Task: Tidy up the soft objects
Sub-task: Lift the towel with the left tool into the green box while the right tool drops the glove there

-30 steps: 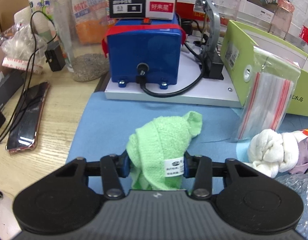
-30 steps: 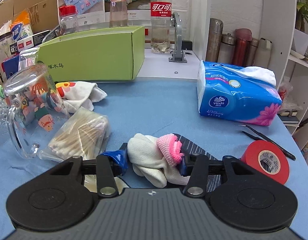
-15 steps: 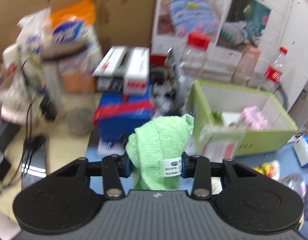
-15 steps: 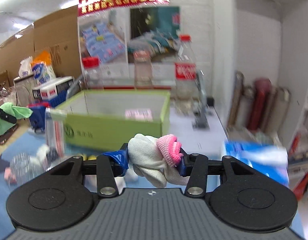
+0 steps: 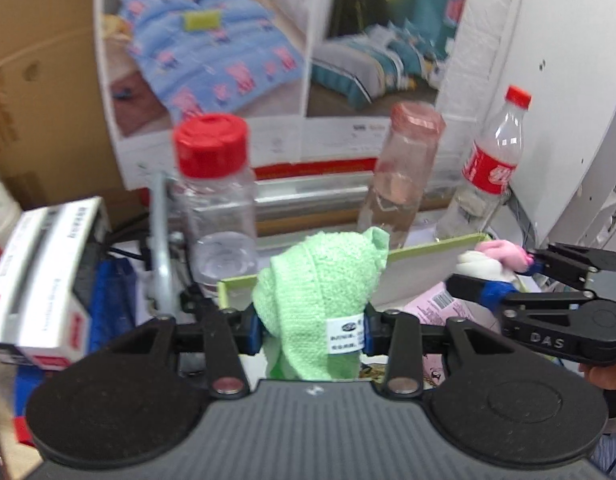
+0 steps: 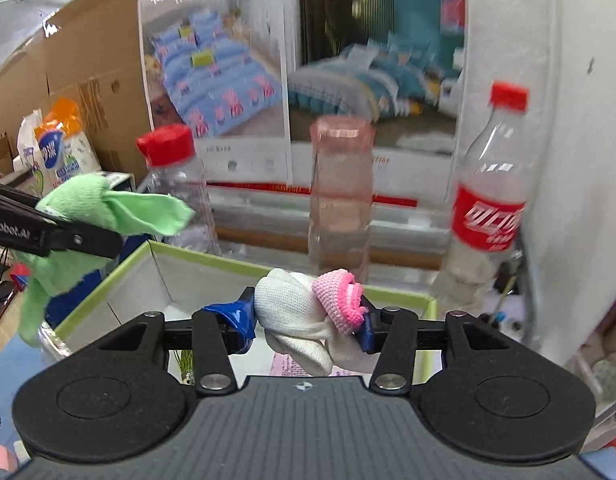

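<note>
The left gripper (image 5: 310, 330) is clenched on a green towel (image 5: 320, 280) — the cloth bulges up between the blue-padded fingers, its white label facing the camera. It is held in the air at the near-left corner of the green box (image 6: 120, 272), level and pointing toward the back wall. The right gripper (image 6: 306, 326) pinches a white sock with a pink cuff (image 6: 304, 312) and is held above the open box, fingers roughly horizontal; in the left wrist view it enters from the right with its bundle just over the box's far rim (a bit of the person's hand shows behind it). Inside the box lies a pink packet (image 5: 432, 304). Behind the box stand a red-capped jar (image 6: 176, 184), a pink-tinted bottle (image 6: 340, 200) and a red-labelled bottle (image 6: 488, 200) — all somewhat blurred.
</note>
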A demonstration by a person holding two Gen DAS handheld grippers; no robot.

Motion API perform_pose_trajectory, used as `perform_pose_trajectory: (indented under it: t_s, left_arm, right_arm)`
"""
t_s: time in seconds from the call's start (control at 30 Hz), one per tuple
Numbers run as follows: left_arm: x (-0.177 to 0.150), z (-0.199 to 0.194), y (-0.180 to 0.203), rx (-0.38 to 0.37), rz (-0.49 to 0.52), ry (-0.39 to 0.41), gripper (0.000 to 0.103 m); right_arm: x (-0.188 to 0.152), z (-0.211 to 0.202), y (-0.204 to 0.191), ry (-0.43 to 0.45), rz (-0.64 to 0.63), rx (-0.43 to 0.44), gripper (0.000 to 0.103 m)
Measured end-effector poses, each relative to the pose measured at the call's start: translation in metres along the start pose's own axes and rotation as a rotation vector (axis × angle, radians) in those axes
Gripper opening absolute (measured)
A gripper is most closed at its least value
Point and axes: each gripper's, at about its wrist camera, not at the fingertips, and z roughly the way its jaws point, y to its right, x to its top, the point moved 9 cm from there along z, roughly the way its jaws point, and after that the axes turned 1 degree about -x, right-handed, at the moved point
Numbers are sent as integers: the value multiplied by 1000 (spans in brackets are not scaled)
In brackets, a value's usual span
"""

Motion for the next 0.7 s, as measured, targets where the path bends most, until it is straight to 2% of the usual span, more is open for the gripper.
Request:
perform_pose_trajectory:
  t_s: [0.03, 0.07, 0.1, 0.2, 0.23, 0.47, 0.6, 0.7]
  left_arm:
    - [-3, 9, 3, -5, 5, -12, 53]
    - [-6, 16, 6, -10, 5, -21, 65]
    - [-10, 22, 8, -19, 2, -31, 69]
    - [-16, 26, 11, -38, -6, -44, 71]
    - [-16, 24, 10, -38, -8, -41, 71]
    - [-16, -14, 9, -7, 1, 13, 73]
    - [-31, -49, 10, 17, 7, 41, 75]
    - [-50, -77, 7, 45, 3, 61, 75]
  right_arm:
    - [-3, 9, 1, -7, 14, 3, 37]
    - [-7, 16, 3, -20, 26, 11, 38]
    - [-11, 23, 3, -43, 39, 19, 39]
    - [-26, 38, 6, -140, 90, 11, 40]
    - [-27, 38, 5, -143, 81, 9, 42]
    - [-4, -2, 7, -16, 101, -14, 49]
    - [0, -36, 0, 21, 87, -12, 52]
    - [-13, -65, -6, 28, 80, -11, 55]
